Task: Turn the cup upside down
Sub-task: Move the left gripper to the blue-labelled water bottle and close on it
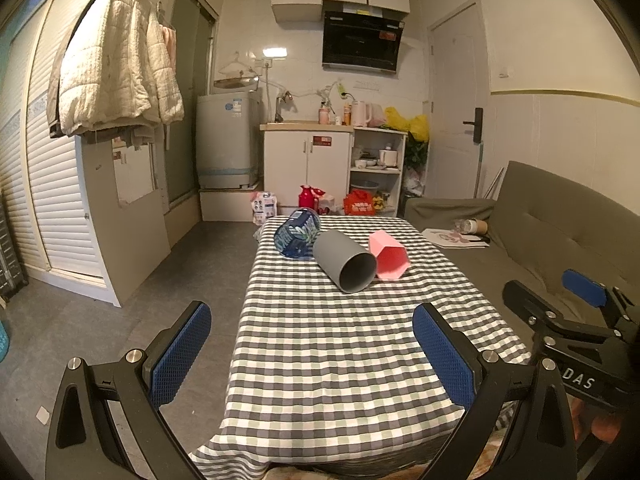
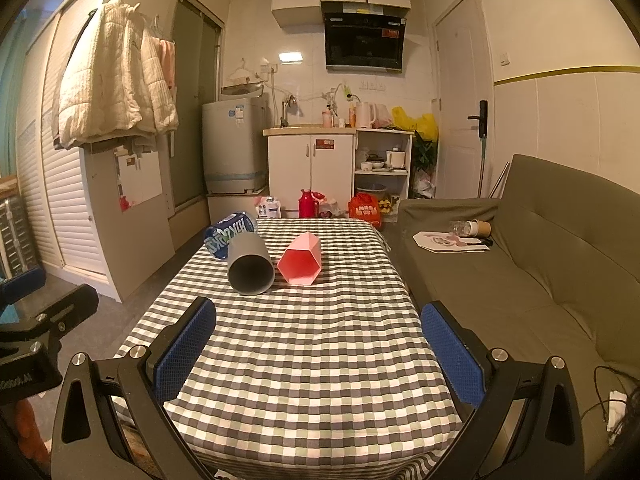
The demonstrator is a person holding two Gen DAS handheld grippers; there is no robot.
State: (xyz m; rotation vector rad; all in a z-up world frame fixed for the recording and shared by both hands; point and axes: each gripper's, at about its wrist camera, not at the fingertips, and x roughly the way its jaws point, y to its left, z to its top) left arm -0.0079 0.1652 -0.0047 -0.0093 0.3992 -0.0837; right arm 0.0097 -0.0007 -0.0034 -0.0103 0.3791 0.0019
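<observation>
Hovering with jaws wide over the checked table: left gripper and right gripper, gray cup, pink cup and blue bottle lying beyond.

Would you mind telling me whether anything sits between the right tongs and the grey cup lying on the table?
Nothing visible does: only bare checkered tablecloth lies between the open right tongs and the grey cup. The pink cup lies just beside it.

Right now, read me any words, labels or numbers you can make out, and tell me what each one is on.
"DAS": right gripper body, seen in the left wrist view.
Blue bottle label: large white characters, not legible.
Left gripper body lettering: upside down, blurred.
Red cabinet sticker, washer label, orange bag: too small.
</observation>
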